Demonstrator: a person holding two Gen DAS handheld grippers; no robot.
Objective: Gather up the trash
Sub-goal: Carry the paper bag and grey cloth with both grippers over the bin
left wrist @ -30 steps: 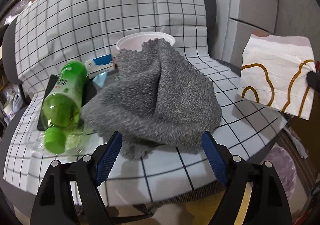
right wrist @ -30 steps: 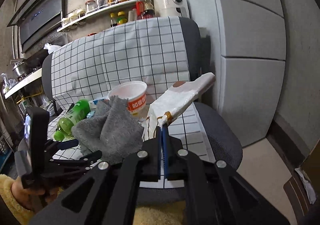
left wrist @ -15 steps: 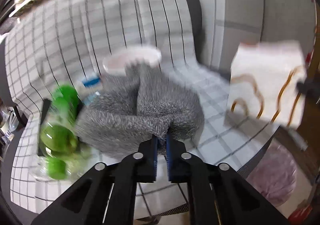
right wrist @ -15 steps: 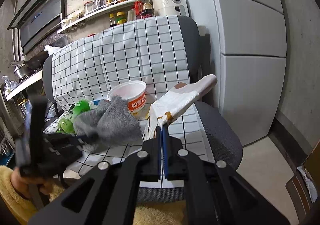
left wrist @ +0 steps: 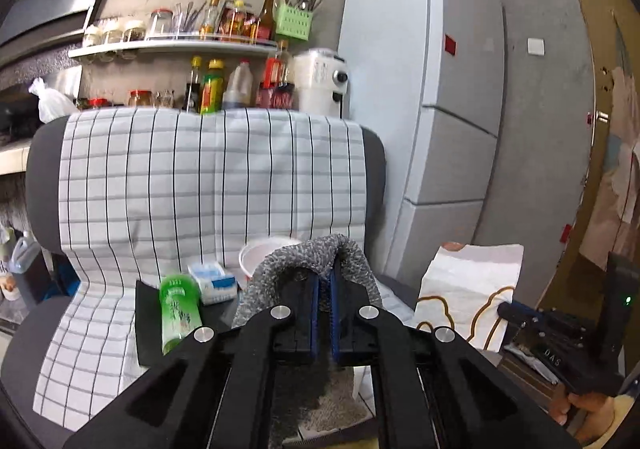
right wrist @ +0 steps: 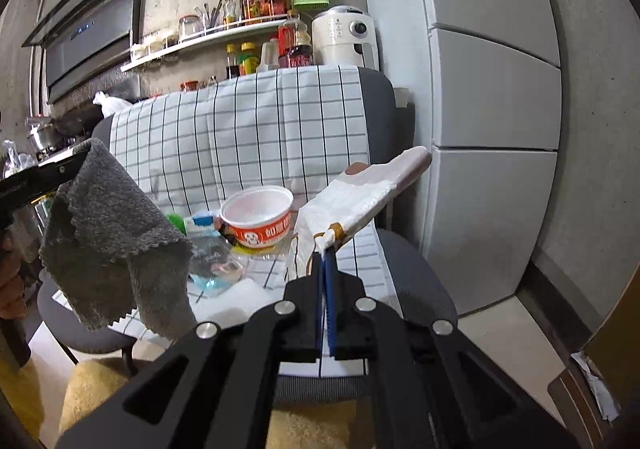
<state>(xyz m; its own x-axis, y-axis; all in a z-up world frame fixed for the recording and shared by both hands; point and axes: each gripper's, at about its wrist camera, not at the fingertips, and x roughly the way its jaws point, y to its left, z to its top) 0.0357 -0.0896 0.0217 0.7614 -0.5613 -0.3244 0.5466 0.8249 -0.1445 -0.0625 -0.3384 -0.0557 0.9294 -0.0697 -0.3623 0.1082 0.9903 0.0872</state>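
Note:
My left gripper [left wrist: 325, 281] is shut on a grey fuzzy cloth [left wrist: 320, 249] and holds it up above the chair seat; the same grey cloth [right wrist: 112, 233] hangs free at the left of the right wrist view. My right gripper [right wrist: 324, 257] is shut on the rim of a white plastic bag [right wrist: 360, 197] with brown line markings, seen also as the bag [left wrist: 468, 289] at the right. On the checked seat cover [right wrist: 256, 137] lie a green bottle [left wrist: 178, 313], a white and orange noodle cup [right wrist: 258, 221], a small blue and white box [left wrist: 212, 281] and clear wrappers [right wrist: 216, 269].
The chair stands against a white fridge [right wrist: 492, 89]. Behind it runs a shelf [left wrist: 172, 45] with bottles and jars and a white appliance [right wrist: 346, 37]. A black flat item [left wrist: 146, 325] lies under the bottle. Yellow fluffy fabric [right wrist: 92, 389] shows below the grippers.
The left gripper closed on the grey cloth and lifted it off the seat, uncovering the wrappers beneath. The right gripper with the bag rose slightly.

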